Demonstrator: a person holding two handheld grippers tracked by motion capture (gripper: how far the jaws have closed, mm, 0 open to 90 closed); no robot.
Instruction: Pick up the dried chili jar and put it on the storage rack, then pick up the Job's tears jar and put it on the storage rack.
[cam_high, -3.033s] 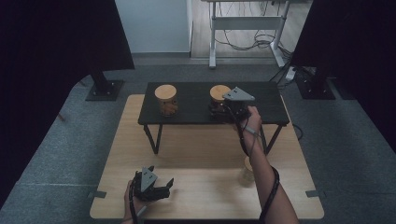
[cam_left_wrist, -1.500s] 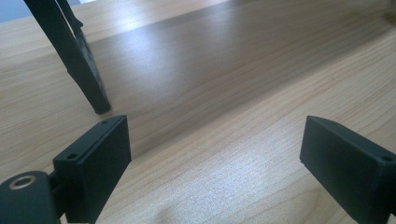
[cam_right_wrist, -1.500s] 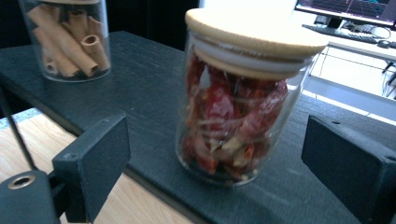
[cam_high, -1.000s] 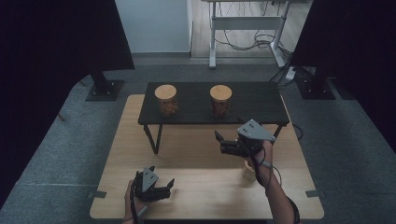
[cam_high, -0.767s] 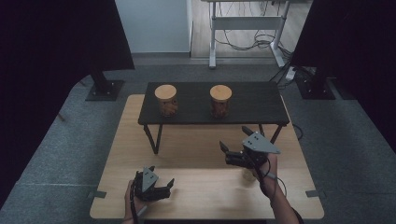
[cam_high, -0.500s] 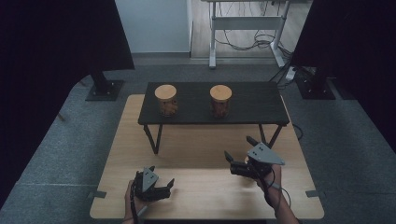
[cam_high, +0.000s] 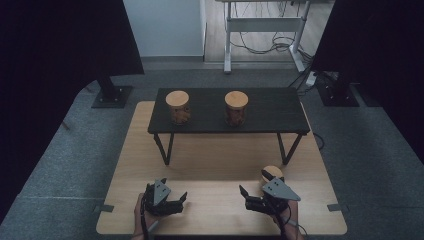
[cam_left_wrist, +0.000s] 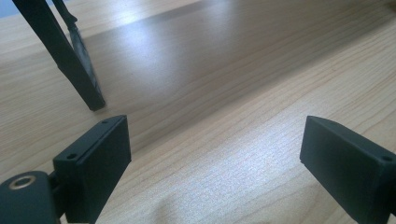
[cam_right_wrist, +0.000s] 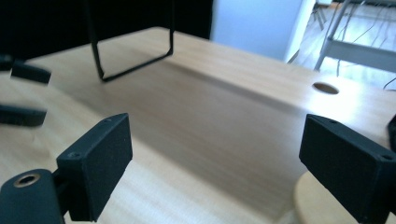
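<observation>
Two jars (cam_high: 178, 106) on the bench (cam_high: 270, 107) — two grippers (cam_high: 167, 201), jaws apart, below.

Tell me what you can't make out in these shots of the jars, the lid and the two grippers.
- Jar contents: the left jar and right jar on the black table are too small in the high view.
- Wooden lid: partly hidden by the right gripper in the high view, cut off by the bottom edge in the right gripper view.
- Left gripper: its hand is cut off by the bottom edge in the high view.
</observation>
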